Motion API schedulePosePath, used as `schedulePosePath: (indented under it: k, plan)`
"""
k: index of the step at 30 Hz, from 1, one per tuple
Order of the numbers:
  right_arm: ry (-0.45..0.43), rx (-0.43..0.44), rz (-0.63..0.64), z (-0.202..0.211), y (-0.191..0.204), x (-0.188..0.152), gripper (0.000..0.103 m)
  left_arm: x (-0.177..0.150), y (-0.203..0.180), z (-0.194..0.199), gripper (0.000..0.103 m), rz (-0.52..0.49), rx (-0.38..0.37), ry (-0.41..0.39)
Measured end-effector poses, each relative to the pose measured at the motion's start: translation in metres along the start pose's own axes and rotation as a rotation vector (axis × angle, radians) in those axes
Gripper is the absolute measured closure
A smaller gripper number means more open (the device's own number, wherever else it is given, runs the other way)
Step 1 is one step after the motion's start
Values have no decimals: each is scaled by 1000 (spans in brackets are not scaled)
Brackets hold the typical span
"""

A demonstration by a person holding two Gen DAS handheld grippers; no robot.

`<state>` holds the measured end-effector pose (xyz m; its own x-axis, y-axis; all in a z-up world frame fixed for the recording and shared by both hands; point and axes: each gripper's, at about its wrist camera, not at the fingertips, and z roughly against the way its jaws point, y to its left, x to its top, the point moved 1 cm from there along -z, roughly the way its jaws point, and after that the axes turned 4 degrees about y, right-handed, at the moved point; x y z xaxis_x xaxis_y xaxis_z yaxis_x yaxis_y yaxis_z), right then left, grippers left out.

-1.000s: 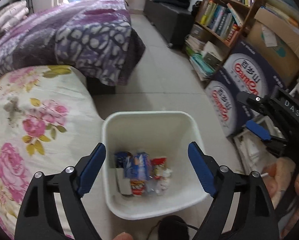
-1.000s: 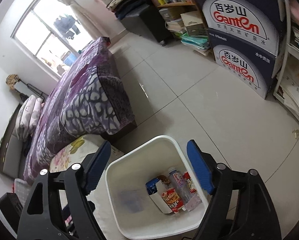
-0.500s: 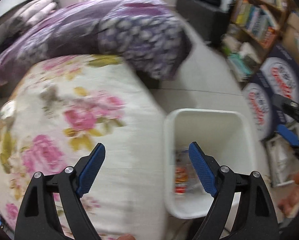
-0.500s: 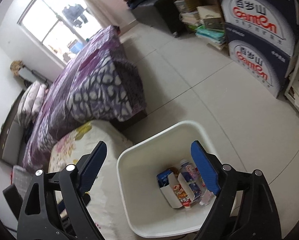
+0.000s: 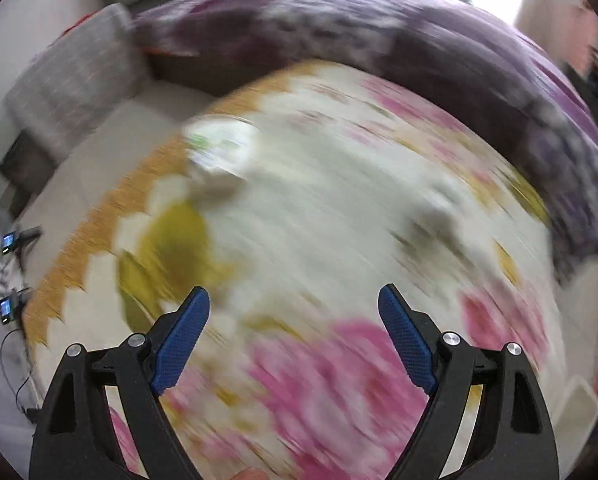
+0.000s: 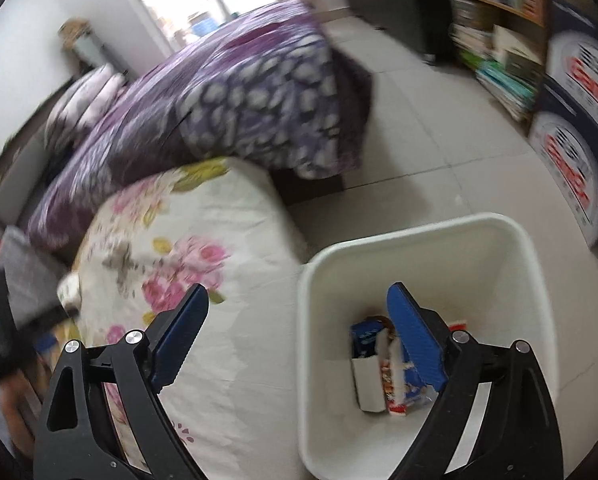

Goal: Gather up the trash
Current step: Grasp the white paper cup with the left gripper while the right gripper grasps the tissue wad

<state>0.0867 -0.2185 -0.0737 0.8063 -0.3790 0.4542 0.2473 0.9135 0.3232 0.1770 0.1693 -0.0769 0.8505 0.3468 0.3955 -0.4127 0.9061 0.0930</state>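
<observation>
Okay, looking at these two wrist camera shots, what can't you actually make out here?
- Left wrist view: motion blur smears the floral cloth; the pale object near its far edge cannot be identified.
- Right wrist view: the right gripper has one of its fingers covering part of the packaging in the white bin; labels are unreadable.
- Right wrist view: the bin's near rim is cut off by the bottom edge.
- Right wrist view: the dark shape at the left edge is blurred and cropped.

Above floral cover [image 6: 227,236]: open, nothing standing.
Bin [image 6: 535,264] mouth: open; cartons [image 6: 379,372] at bottom.
Beyond: purple quilt [image 6: 235,96] banks up.
</observation>
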Motion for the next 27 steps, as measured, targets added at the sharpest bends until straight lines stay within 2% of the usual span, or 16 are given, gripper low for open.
schedulePosePath:
  k: [3, 6, 10, 14, 16, 18, 19, 21, 27]
  plan:
    - [21, 30, 88, -17, 34, 0, 15, 34, 33, -17, 15, 54, 20, -9]
    - [19, 59, 178, -37, 73, 4, 13, 57, 53, -40, 14, 102, 26, 15]
    - [7, 98, 332, -65, 135, 4, 13, 75, 69, -76, 14, 132, 41, 37]
    - [3, 113, 482, -98, 197, 2, 13, 89, 74, -107, 13, 124, -2, 51]
    - [11, 107, 512, -116, 220, 2, 12, 90, 74, -120, 14, 101, -9, 66]
    - [28, 116, 514, -132, 234, 3, 12, 88, 72, -126, 15, 82, -25, 36]
    - [32, 117, 512, -142, 242, 4, 12, 87, 71, -125, 24, 68, -27, 3]
    - [30, 123, 522, -156, 252, 7, 12, 85, 68, -121, 33, 15, -36, -54]
    - [31, 121, 553, -185, 265, 14, 14, 75, 68, -120, 34, -16, -52, -132]
